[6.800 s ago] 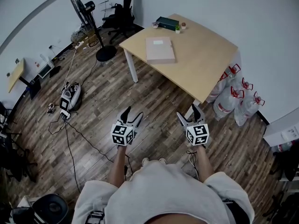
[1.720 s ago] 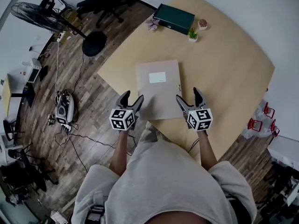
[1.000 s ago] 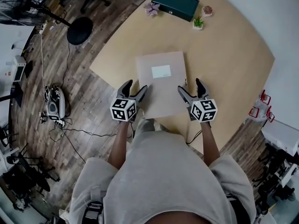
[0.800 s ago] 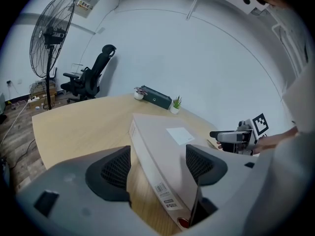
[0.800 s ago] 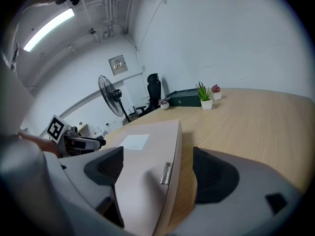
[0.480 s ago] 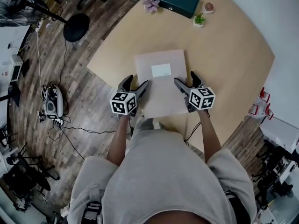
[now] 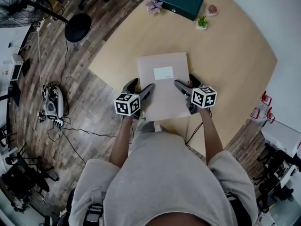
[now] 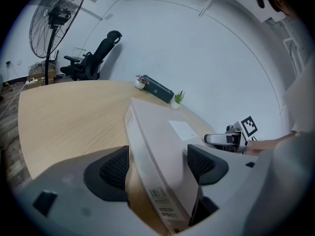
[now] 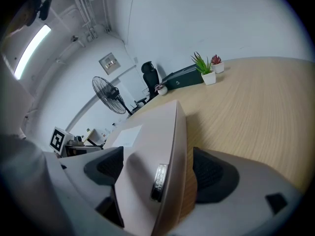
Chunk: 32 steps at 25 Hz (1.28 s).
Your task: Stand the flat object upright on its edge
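A flat beige box [image 7: 162,86] with a white label lies flat on the light wood table [image 7: 235,55]. My left gripper [image 7: 140,85] is at the box's near left edge, my right gripper [image 7: 186,81] at its near right edge. In the left gripper view the box's [image 8: 162,136] long edge runs between the jaws of the left gripper [image 8: 160,163]; they have just been opening, and bare wood shows beside one pad. In the right gripper view the box's [image 9: 147,146] edge, with a small metal clasp, sits between the spread jaws of the right gripper [image 9: 160,168].
A dark green case [image 7: 179,1], two small potted plants [image 7: 201,22] and a pink flower pot [image 7: 154,6] stand at the table's far end. The table's near edge runs just below the grippers. A fan base [image 7: 78,27] and a machine with cables [image 7: 51,102] sit on the floor at left.
Both grippers have come forward and down from in front of the box until their jaws straddle its left and right edges. The box has not moved.
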Available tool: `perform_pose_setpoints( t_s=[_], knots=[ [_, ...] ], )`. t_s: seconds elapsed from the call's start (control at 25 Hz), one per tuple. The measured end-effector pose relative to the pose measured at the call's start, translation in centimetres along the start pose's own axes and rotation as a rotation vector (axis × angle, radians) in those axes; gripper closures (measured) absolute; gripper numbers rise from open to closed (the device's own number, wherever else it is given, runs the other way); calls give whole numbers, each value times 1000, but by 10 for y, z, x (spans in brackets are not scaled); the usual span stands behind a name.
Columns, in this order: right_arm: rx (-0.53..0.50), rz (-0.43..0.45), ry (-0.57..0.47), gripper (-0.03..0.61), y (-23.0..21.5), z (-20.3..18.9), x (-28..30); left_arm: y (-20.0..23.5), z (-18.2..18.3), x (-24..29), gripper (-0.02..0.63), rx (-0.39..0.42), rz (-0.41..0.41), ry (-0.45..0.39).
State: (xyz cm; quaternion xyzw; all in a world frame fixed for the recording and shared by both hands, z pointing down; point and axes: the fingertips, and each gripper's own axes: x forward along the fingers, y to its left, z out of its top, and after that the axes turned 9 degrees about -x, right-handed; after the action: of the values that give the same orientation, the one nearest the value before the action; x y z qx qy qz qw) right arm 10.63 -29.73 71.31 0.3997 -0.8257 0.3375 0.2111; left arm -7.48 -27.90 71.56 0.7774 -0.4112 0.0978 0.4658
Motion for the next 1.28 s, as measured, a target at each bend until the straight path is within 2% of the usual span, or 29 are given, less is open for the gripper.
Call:
perform_pose_setpoints(
  t_s=[0.48,0.8,1.28],
  knots=[
    [99,138,51,191,3,-11,5,-2,-3,7,272,-88,-50,16],
    [84,118,63,199,4,-13,8,-1,-4,10,272,-111,-29,-8],
    [48,85,44,196,6,-7,1,-7,-1,6,272,-75,-14,-13]
  ],
)
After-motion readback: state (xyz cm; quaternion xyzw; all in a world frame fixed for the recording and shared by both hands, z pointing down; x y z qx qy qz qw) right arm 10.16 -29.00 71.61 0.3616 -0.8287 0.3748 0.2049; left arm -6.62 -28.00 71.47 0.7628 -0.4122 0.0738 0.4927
